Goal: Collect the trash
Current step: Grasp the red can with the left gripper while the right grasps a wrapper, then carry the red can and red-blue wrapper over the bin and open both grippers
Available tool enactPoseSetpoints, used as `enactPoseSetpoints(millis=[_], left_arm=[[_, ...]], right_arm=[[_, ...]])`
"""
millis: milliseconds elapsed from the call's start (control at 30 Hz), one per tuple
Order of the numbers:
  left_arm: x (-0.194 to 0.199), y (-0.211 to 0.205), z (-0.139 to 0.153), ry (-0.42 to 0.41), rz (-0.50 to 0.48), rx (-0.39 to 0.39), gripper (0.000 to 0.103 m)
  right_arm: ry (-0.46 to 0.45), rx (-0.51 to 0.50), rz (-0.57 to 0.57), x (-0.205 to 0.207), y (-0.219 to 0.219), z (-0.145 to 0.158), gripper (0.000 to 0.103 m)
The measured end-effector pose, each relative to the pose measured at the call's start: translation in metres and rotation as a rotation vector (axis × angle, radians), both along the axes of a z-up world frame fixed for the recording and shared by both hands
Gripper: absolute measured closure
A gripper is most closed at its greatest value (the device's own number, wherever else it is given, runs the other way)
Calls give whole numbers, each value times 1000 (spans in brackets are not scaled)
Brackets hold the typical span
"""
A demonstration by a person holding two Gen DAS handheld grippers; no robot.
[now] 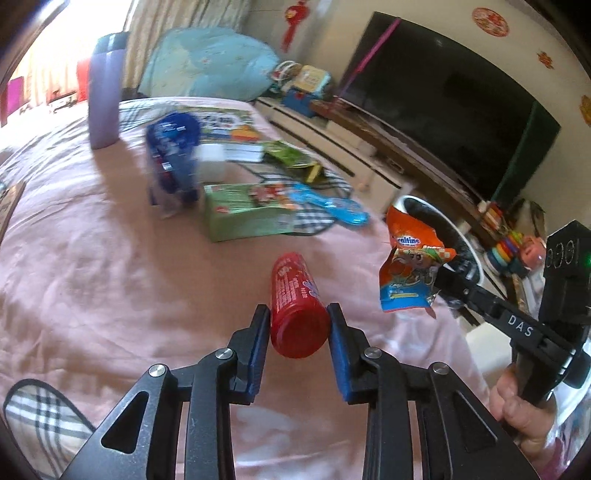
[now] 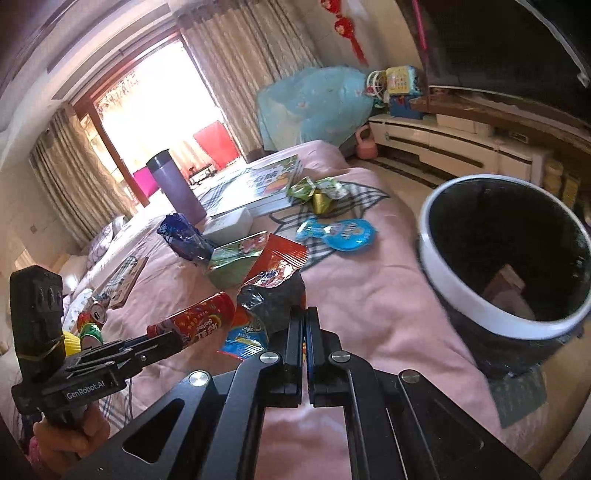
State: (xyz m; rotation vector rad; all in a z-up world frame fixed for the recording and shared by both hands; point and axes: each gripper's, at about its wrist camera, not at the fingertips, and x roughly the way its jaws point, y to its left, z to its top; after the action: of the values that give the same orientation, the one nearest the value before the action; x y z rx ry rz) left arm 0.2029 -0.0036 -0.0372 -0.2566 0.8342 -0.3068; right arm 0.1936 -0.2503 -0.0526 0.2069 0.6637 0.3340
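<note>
We counted two grippers: left gripper (image 1: 298, 325), right gripper (image 2: 305, 332). One red tube (image 1: 295, 295). One orange wrapper (image 1: 413, 273). One trash bin (image 2: 458, 288). One purple flask (image 2: 173, 181). One blue bag (image 2: 184, 240). One green box (image 1: 247, 214). One light-blue pouch (image 2: 340, 232). One green-gold wrapper (image 2: 317, 192). One white box (image 2: 231, 223). One picture book (image 2: 266, 181). One drink can (image 2: 94, 314). One television (image 1: 443, 99). Two red knot ornaments seen in right wrist view (image 2: 347, 26).
</note>
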Motion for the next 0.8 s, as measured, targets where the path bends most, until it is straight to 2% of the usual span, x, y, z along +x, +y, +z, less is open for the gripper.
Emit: enactPoseSetpoints(millis=[300, 800], left_arm=[[-6, -44, 16, -33, -94, -9, 75], [35, -112, 30, -95, -188, 6, 75]], right_arm=[[-23, 18, -106, -21, -50, 8, 102], [-53, 24, -268, -29, -129, 18, 102]])
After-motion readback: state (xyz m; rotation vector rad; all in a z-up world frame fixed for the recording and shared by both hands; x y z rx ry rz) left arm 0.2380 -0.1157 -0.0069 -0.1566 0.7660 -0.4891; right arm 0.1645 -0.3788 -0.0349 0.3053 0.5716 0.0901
